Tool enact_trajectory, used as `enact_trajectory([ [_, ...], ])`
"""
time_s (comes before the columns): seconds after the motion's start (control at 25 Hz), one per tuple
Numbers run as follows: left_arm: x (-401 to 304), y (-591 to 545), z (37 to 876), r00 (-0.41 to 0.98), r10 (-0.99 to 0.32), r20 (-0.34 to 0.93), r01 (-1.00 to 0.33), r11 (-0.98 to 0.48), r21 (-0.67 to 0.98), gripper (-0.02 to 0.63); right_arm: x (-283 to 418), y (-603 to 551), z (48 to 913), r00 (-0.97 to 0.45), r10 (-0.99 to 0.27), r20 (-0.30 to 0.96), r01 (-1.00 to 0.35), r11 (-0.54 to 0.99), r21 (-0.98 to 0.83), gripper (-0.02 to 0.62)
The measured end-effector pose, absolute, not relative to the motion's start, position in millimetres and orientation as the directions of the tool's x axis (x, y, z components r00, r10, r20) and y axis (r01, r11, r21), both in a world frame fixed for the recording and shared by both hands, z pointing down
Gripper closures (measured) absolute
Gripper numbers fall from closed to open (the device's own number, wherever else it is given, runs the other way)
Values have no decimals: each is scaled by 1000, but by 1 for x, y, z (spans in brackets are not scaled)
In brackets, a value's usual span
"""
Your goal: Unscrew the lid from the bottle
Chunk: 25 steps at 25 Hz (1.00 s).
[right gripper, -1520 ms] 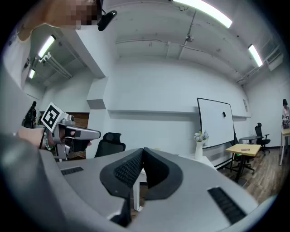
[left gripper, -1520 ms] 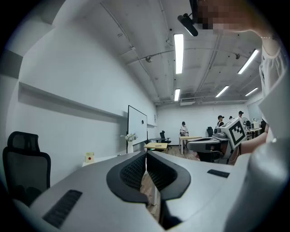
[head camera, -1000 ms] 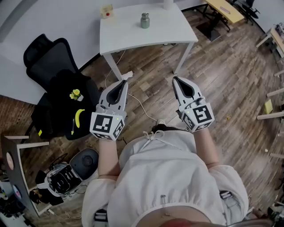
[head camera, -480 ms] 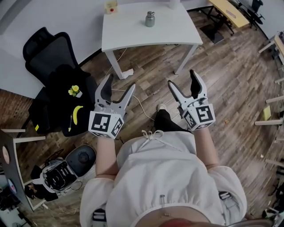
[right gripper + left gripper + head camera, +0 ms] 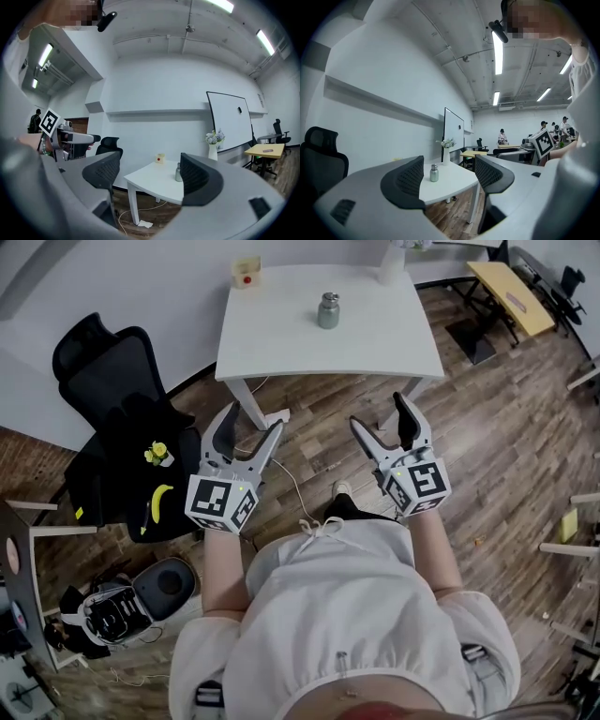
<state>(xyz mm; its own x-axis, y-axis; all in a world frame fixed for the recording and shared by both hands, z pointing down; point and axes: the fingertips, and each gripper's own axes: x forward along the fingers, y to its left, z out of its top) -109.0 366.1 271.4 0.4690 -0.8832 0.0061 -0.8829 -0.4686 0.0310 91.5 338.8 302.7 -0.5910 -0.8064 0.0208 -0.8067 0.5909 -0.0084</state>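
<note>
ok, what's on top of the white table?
On the white table: a metal bottle, lid on, a small box with a red dot at the far corner, and a vase of flowers. Bottle contents hidden.

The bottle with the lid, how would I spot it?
Find the white table by the wall. The small silvery metal bottle stands upright near its middle. It alone is shiny grey; the pale yellow box with a red dot sits at a corner.

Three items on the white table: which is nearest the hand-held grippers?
The small metal bottle: it stands near the middle of the white table, while the cream box with a red dot and the flower vase sit at its far edge.
</note>
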Motion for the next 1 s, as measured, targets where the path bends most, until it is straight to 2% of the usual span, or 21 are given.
enact_trajectory([
  [0.52,-19,178,300,413,-906,93,-911,-411,45,264,159,130,325,-699,-706,110,-714,696,-76,227],
  [1.0,-17,63,345,457,-869,190,-889,-455,59,264,141,24,355,-726,-655,210,-681,728,-81,227],
])
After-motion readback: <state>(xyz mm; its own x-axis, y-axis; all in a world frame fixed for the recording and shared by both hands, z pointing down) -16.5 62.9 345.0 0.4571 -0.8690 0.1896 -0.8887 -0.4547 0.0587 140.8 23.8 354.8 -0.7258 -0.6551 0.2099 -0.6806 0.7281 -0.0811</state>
